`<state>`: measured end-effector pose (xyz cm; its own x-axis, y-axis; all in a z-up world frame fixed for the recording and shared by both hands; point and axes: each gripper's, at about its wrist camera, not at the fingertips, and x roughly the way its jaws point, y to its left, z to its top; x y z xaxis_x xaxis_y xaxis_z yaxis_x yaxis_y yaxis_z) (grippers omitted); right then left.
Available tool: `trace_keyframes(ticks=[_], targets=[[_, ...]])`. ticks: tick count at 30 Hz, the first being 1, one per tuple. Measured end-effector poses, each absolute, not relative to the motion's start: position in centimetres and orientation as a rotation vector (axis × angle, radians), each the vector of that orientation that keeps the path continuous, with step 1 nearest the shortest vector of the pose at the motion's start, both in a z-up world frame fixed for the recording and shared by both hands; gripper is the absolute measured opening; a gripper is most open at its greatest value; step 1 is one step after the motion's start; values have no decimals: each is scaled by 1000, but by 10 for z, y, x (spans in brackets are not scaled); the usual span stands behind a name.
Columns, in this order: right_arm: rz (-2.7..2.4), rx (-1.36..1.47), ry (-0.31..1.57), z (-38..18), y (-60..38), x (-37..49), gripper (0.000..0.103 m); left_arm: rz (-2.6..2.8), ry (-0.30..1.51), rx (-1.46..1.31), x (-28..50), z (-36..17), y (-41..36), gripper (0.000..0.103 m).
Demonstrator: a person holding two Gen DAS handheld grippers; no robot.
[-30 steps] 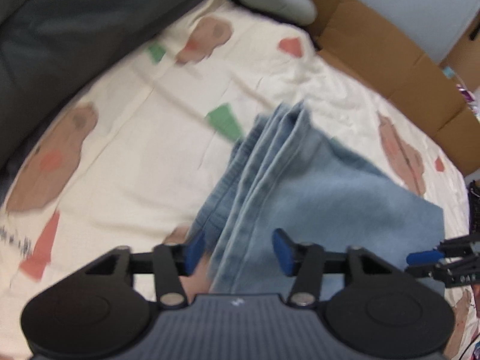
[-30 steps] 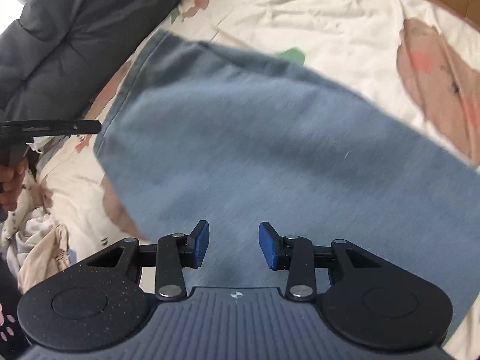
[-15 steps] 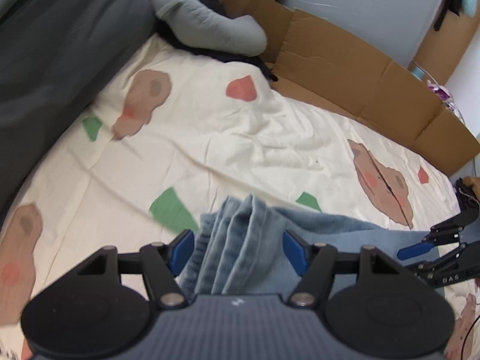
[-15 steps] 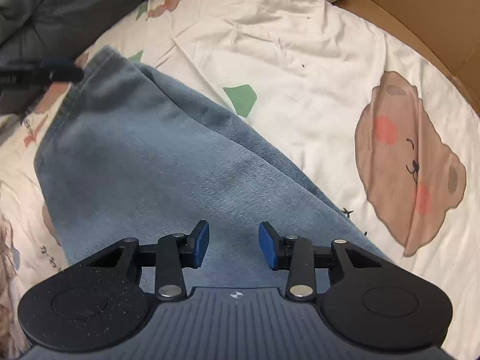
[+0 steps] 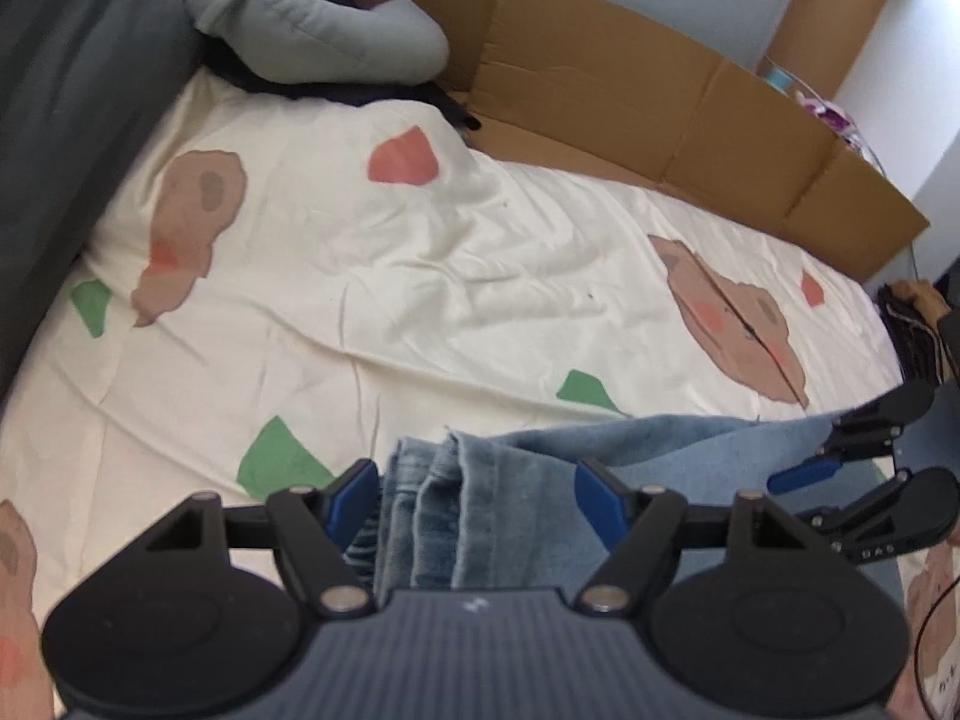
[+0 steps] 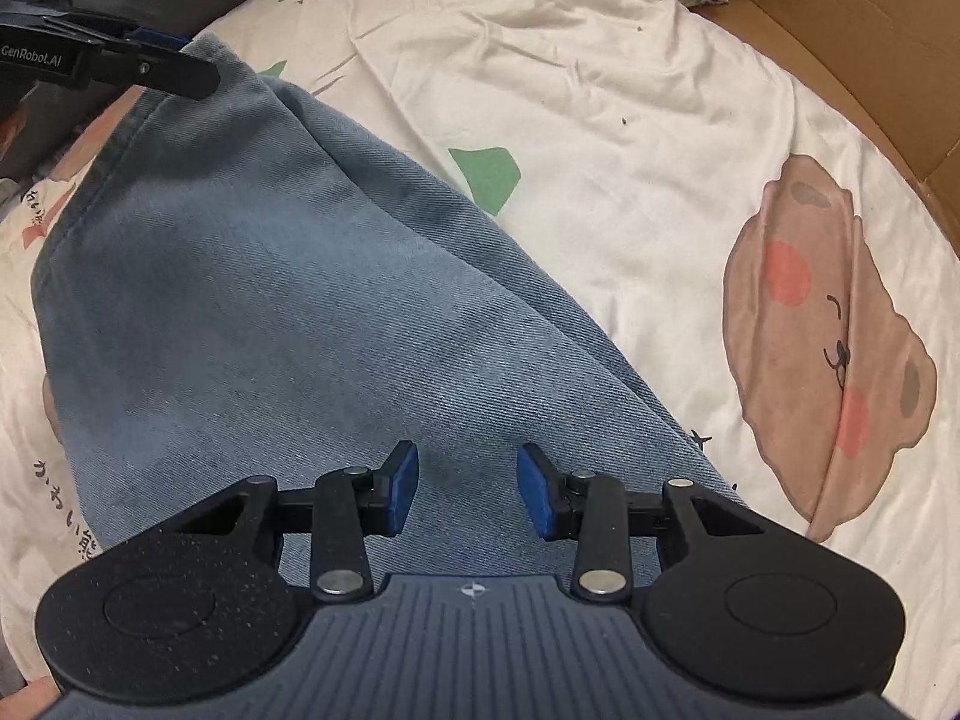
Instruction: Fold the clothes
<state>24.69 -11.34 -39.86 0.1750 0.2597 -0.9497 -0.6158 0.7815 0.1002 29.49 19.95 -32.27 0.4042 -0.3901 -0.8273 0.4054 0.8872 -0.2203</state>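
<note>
Item: my left gripper (image 5: 477,495), jaws just been opening, now spread around stacked hems of folded light-blue denim jeans (image 6: 288,312), unpinched. Right gripper (image 6: 468,480), jaws apart, tilted downward above jeans. Jeans now flatter on cream bear-print bedsheet (image 5: 480,264).

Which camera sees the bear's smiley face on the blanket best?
The right wrist view. There the brown bear print on the cream blanket shows its closed eye, nose, smile and pink cheeks clearly. The left wrist view shows the bear print smaller and squashed, with a crease running through its face.
</note>
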Motion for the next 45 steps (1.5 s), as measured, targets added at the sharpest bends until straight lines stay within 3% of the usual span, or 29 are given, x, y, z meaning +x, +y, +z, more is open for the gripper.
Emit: trace_keyframes(ticks=[11, 13, 17, 21, 26, 29, 33, 39, 40, 42, 45], targets=[[629, -361, 1249, -402, -110, 243, 44, -552, 1051, -37, 305, -334, 213, 72], [628, -364, 1249, -403, -109, 243, 44, -558, 1040, -33, 304, -333, 214, 64], [628, -368, 1250, -405, -108, 242, 44, -574, 1015, -29, 300, -329, 218, 38], [630, -377, 1251, -407, -107, 240, 44, -600, 978, -11, 294, -322, 223, 27], [634, -382, 1247, -407, -107, 239, 44, -629, 970, 27, 290, -316, 223, 35], [638, -384, 1245, -407, -107, 238, 44, -629, 991, 62, 292, -321, 220, 55], [641, -381, 1244, -406, -107, 237, 44, -625, 1009, 51, 299, -327, 217, 66], [671, -379, 1233, -398, -112, 234, 44, -641, 1047, -52, 315, -339, 219, 66], [679, -376, 1229, -394, -114, 234, 44, -645, 1050, -64, 317, -340, 219, 65], [688, -363, 1216, -385, -117, 238, 44, -652, 1046, -47, 317, -337, 219, 43], [682, -344, 1183, -372, -127, 238, 44, -665, 1035, -8, 314, -332, 219, 32]])
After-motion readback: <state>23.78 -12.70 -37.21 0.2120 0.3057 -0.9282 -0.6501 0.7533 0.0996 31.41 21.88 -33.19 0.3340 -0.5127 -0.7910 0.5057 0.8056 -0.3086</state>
